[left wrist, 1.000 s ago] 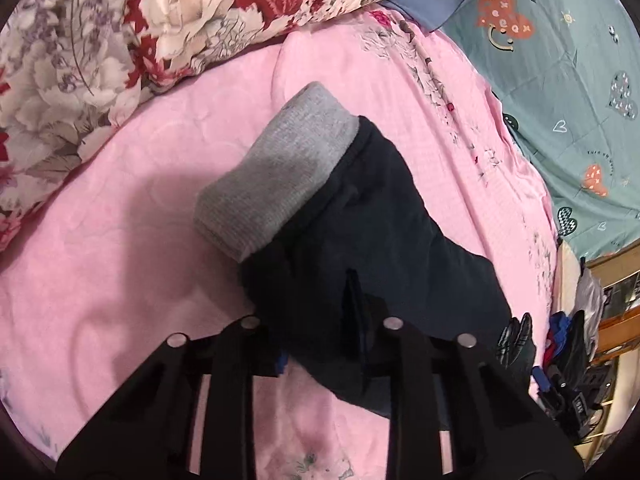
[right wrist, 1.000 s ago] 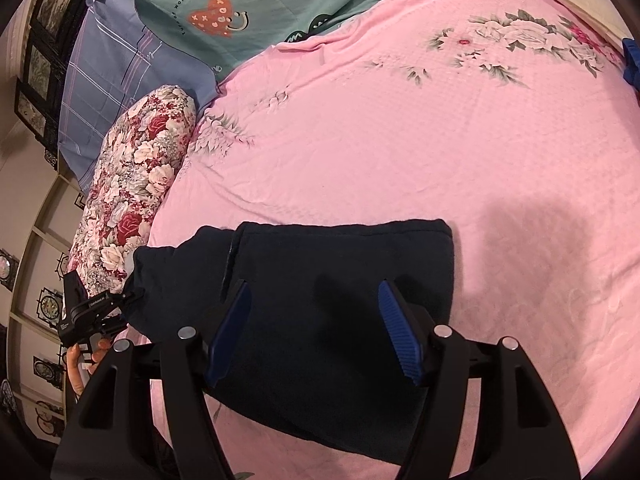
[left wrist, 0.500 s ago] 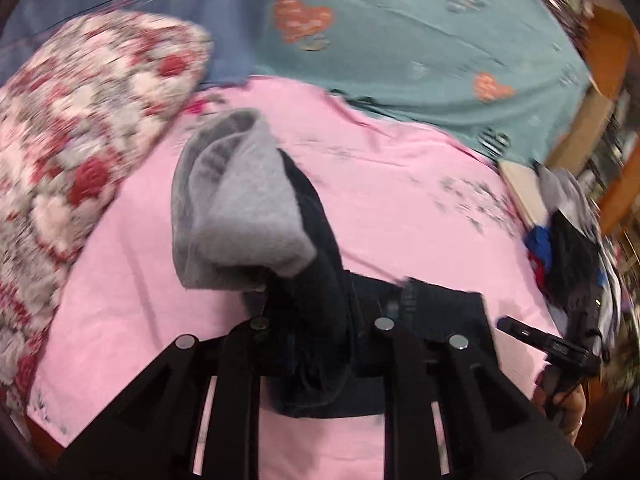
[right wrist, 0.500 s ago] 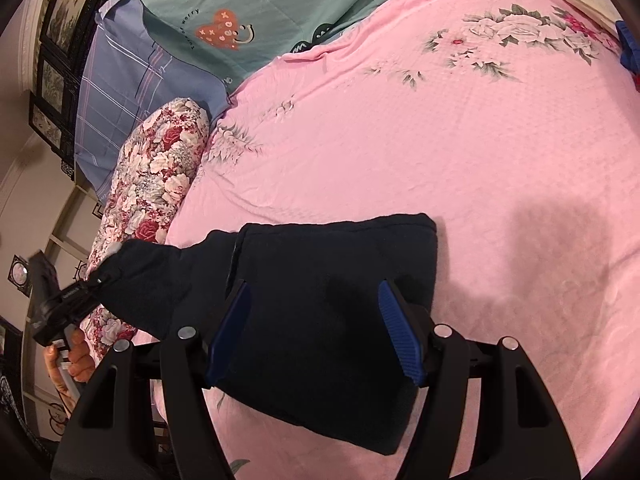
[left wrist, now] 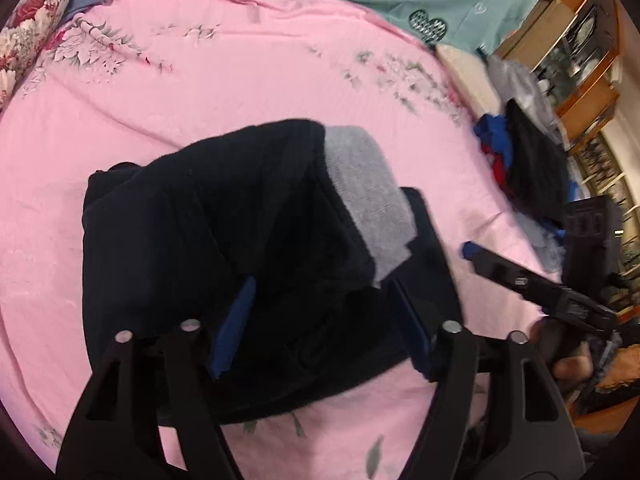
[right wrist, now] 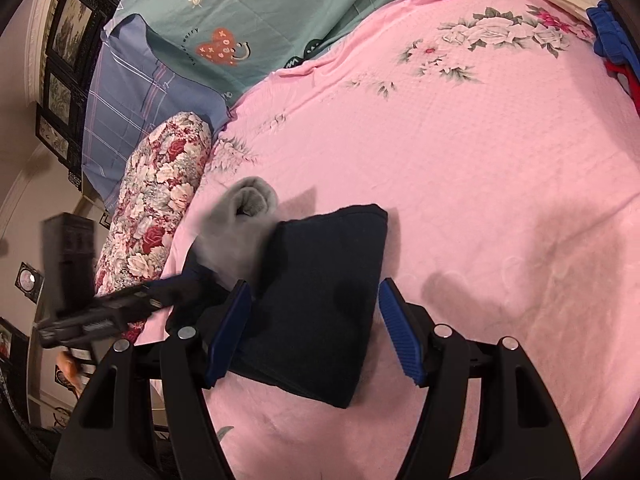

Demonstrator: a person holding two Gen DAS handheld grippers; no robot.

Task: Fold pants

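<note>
Left tongs (left wrist: pixel 320 328) wide open, empty, over dark pants (left wrist: pixel 208 240); gray cuff (left wrist: pixel 368 204) ahead. Right tongs (right wrist: pixel 312 328) likewise open. Cloth probably soft, light; grip folded edge.

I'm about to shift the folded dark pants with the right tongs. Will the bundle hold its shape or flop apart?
The dark pants are likely floppy: they drape in soft folds. The grey cuff lies loose over the top layer, so it may slide off when moved. The pink bedspread looks soft, so pushing would probably bunch the bundle; lifting it whole seems safer.
</note>
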